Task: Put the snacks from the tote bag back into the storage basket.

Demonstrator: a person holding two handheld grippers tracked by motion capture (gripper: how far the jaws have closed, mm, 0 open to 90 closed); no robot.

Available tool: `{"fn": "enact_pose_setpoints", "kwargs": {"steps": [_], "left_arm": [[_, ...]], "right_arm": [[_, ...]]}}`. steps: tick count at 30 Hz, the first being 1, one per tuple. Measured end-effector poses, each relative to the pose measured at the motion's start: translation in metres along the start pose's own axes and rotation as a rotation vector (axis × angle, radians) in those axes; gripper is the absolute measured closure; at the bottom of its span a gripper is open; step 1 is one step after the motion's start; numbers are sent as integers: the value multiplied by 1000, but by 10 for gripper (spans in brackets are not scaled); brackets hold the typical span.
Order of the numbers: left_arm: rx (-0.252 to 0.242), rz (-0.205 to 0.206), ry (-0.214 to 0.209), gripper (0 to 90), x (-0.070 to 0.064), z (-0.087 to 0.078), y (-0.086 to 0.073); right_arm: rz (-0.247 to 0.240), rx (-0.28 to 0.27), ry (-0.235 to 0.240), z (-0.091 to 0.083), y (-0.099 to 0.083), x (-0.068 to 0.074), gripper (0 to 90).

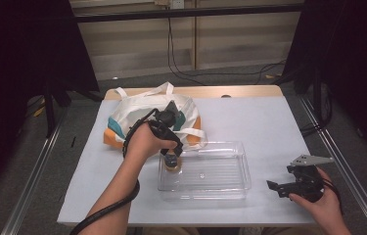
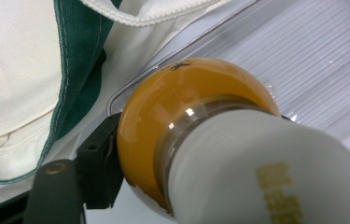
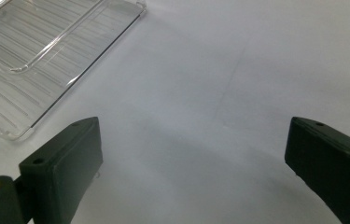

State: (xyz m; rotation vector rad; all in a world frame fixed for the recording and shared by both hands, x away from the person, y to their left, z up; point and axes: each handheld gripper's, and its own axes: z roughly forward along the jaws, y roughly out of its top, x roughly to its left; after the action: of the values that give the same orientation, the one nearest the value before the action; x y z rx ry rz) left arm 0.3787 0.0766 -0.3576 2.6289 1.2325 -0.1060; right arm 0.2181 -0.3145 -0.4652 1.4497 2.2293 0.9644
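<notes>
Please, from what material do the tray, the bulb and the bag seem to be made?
Tray: clear rigid plastic, glossy; the table shows through its ribbed floor.
Bulb: amber dome with sharp highlights, glass or glossy plastic, I cannot tell which; matte white base, probably plastic.
Bag: woven fabric, white with teal, matte; weave and stitched seams show in the left gripper view.

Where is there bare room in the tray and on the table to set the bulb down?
The clear tray is bare right of the orange bulb held by the left gripper. The table is bare between the tray and the right gripper, also behind it. The tote bag crowds the back left.
</notes>
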Motion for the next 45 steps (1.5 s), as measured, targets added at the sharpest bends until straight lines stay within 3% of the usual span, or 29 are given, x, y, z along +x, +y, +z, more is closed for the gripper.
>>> {"fn": "enact_pose_setpoints", "kwargs": {"steps": [13, 16, 19, 28, 45], "left_arm": [[-27, 1, 6, 148, 3, -6, -7], [-29, 14, 8, 143, 5, -8, -8], [-40, -3, 6, 140, 5, -10, -11], [-52, 22, 6, 136, 8, -15, -16], [-64, 2, -11, 118, 13, -17, -26]], "right_arm": [[-6, 0, -2, 0, 0, 1, 41], [-9, -3, -1, -1, 1, 1, 41], [-11, -7, 2, 0, 1, 2, 41], [-17, -2, 2, 0, 1, 2, 41], [-18, -1, 6, 1, 1, 3, 41]]}}
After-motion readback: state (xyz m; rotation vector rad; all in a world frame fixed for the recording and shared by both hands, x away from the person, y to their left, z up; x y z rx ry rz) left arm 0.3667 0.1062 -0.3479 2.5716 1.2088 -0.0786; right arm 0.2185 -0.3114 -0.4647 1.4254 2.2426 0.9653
